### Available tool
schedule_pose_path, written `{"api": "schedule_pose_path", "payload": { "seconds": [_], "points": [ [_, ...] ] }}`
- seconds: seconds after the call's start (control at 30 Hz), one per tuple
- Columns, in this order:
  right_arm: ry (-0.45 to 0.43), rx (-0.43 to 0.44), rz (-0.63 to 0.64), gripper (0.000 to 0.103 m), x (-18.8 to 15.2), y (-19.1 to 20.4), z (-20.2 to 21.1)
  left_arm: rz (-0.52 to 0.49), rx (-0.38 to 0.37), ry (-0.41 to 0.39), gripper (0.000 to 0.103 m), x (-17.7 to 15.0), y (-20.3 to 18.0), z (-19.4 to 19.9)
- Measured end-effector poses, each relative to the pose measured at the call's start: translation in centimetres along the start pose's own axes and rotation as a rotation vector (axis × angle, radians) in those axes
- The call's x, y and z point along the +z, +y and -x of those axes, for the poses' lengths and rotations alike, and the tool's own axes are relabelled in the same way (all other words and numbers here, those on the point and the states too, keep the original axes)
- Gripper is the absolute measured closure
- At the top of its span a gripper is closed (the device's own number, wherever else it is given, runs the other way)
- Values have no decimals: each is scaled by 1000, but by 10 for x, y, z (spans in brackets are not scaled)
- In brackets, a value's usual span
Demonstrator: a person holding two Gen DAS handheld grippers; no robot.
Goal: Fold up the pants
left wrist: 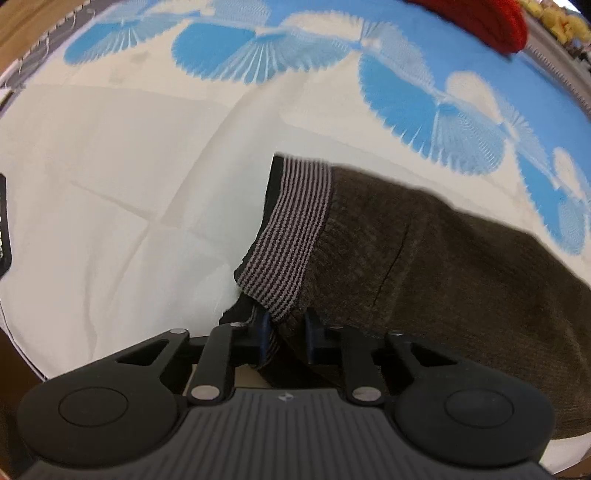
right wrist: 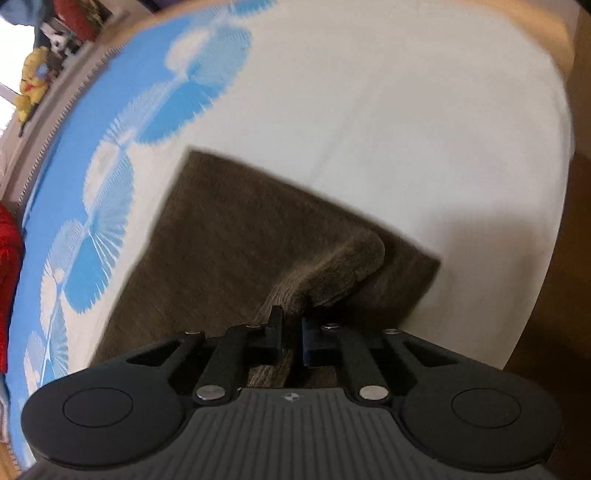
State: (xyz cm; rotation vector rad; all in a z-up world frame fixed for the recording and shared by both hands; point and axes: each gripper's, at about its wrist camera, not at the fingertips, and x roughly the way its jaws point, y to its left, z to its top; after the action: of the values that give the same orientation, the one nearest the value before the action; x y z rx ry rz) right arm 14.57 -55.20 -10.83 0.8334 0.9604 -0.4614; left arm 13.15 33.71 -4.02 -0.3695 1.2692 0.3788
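Plenty is cut off here. In the left wrist view the dark brown ribbed-knit pants point(left wrist: 443, 266) run out of frame at the right edge, so their full length can't be seen, and the near hem disappears beneath the claw body. A red knitted item point(left wrist: 487, 20) at the top right is clipped by the frame, and the yellow shapes beside it are too small to make out. A black object point(left wrist: 3, 225) at the left edge shows only a sliver. The right wrist view is blurred, softening the fabric edges.

The left claw point(left wrist: 286, 332) is pinched nearly closed on the pants right by the grey-and-black striped elastic waistband point(left wrist: 291, 229), blue pads pressing the cloth from both sides, with the waistband corner lifted off the surface. The right claw point(right wrist: 291, 339) is also narrowed down on a bunched ridge of the brown fabric, which rises up into the jaws as a raised fold; how deep the grip goes is hidden by the fingers.

The pants lie on a bed covered with a white sheet with blue fan-shaped prints point(left wrist: 122, 206), flat on the white part, with the blue pattern running along just beyond them. In the right wrist view the far edge of the pants point(right wrist: 236, 221) shows as a straight line with a squared corner, resting on the white sheet point(right wrist: 406, 110). A yellow plush toy point(right wrist: 33, 81) sits past the bed's edge at top left.
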Motion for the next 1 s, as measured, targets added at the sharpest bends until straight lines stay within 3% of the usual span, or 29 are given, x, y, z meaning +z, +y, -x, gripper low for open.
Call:
{"api": "schedule_pose_path", "payload": {
  "seconds": [0.13,0.2,0.27,0.33,0.4,0.43,0.47,0.57,0.63,0.7,0.77,0.87,0.93,1.0],
  "points": [
    [-187,103,44,95,1,19,52,-44,-36,-131,88,-6,0,36],
    [-239,88,59,95,-1,21,65,-86,-28,-130,88,-11,-3,40],
    [-201,16,62,95,-2,15,58,-130,-4,-60,88,-16,-5,29],
    [-87,-68,39,95,-2,3,33,-194,28,25,85,-20,-9,12],
    [24,-121,54,92,-2,-4,8,-230,62,56,77,-21,-10,5],
    [41,-155,64,91,-2,-6,1,-240,83,40,65,-21,-11,7],
    [24,-188,66,87,-2,-7,1,-235,97,15,60,-18,-10,11],
    [-111,-297,104,81,3,0,19,-219,129,-144,55,-12,-13,36],
    [-210,-273,143,80,5,9,36,-240,121,-247,55,-10,-24,49],
    [-248,-177,219,78,3,20,43,-281,44,-276,55,-10,-39,50],
    [-203,-60,308,77,-4,36,36,-336,-26,-222,56,-12,-56,37],
    [-35,46,348,75,-15,48,8,-450,-1,-73,56,-20,-77,0],
    [68,14,365,74,-23,50,-14,-535,86,68,55,-30,-83,-35],
    [140,-103,405,73,-30,49,-34,-556,81,53,56,-26,-87,-34]
  ]
}}
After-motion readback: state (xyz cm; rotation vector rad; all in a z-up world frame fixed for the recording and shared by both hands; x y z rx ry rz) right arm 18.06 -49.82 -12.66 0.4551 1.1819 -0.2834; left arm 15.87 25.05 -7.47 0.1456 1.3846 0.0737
